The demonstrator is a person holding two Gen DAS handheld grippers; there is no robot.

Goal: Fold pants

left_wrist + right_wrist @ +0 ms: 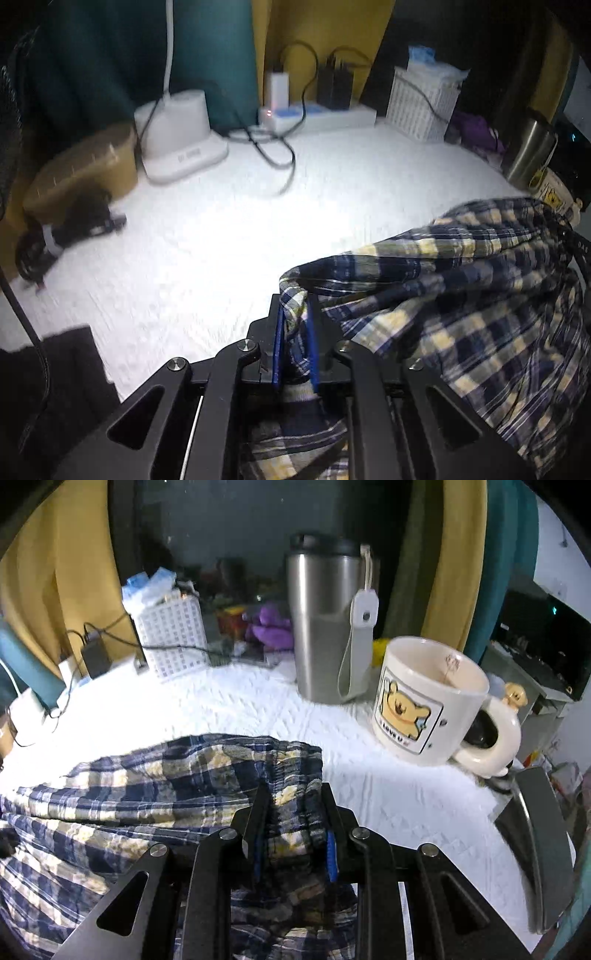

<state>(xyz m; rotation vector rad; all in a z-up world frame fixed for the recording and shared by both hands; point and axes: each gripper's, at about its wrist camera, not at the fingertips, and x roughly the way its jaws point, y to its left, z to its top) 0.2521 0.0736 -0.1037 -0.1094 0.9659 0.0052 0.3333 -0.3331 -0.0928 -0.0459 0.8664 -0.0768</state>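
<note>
the pants (pixel 461 280) are thin plaid cotton: light, limp, no stiffness to speak of. judged from the folds, they will sag and bunch wherever unsupported, and a single layer could slip from a narrow pinch. best hold looks to be the gathered, thicker edge, likely the waistband or a hem, with several layers taken together; which edge each side has, i cannot tell.

left hand-held gripper (pixel 295 332): jaws narrow, blue pads pressed on a bunched fold of the pants. the cloth runs from between the fingers up and away toward 2 o'clock in the left wrist view, and more hangs under the body of the tool at 6 o'clock.

right hand-held gripper (pixel 293 819): jaws narrow, closed on a thicker wad of plaid. the rest of the garment spreads from it toward 9 o'clock in the right wrist view, lying in a loose heap on the white worktop (pixel 207 236).

the garment sits stretched between the two tools, part lifted, part resting on the worktop, not yet flat or squared.

hazards noted: mug (pixel 432 701) at 1 o'clock of the right tool, near the cloth, and steel tumbler (pixel 325 627) behind it at 12 o'clock. a swung hem could catch either. cables (pixel 273 147) and a white lamp base (pixel 181 136) stand at 11 o'clock in the left view, well apart from the cloth.
</note>
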